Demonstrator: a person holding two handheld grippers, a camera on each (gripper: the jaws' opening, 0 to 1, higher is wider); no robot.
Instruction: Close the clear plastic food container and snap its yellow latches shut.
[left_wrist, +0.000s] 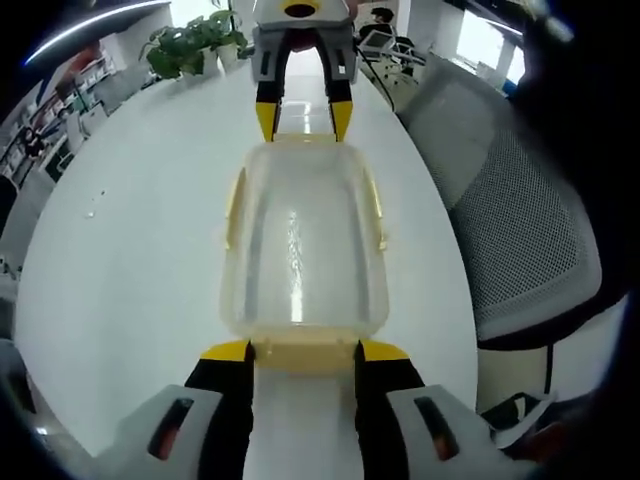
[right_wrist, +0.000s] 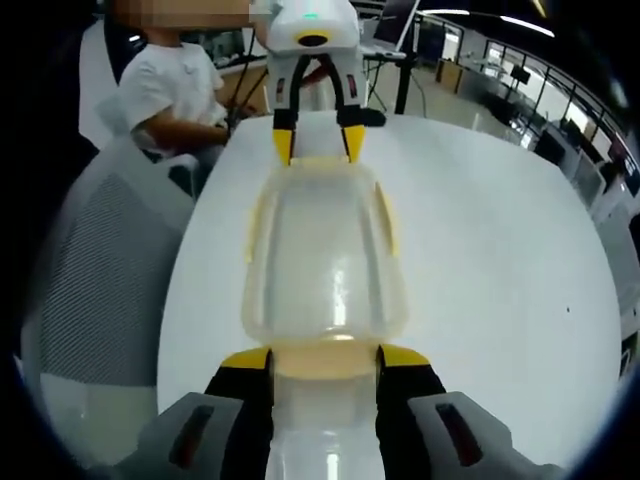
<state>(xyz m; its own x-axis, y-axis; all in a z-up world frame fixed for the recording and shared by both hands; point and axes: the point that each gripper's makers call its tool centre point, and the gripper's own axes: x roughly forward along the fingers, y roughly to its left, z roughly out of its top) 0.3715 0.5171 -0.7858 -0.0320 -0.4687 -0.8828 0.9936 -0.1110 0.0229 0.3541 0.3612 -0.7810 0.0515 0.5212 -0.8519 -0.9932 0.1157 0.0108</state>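
The clear plastic food container with pale yellow side latches (left_wrist: 303, 250) lies lengthwise on the round white desk (left_wrist: 130, 250), its lid already seated on top. The left gripper (left_wrist: 303, 352) sits at one short end and the right gripper (right_wrist: 322, 358) at the opposite one, so each appears at the far end of the other's view. Both pairs of yellow-tipped black fingers (left_wrist: 228, 352) are spread about as wide as the container's end, the tips just beside or touching the end latch (left_wrist: 303, 355); they pinch nothing.

The lid-closing step looks done, and the latching step seems to be in hand. The next move probably calls for pressing each end latch down against the container wall until it clicks, then dealing with the long side latches (right_wrist: 385, 222), while the opposite gripper braces the box so it does not slide on the smooth desk.

Whether any latch is already snapped cannot be told: the plastic is pale, glare streaks the lid, and the end latches are partly hidden between the fingers. A grey mesh office chair (left_wrist: 520, 220) stands just beside the desk's edge.
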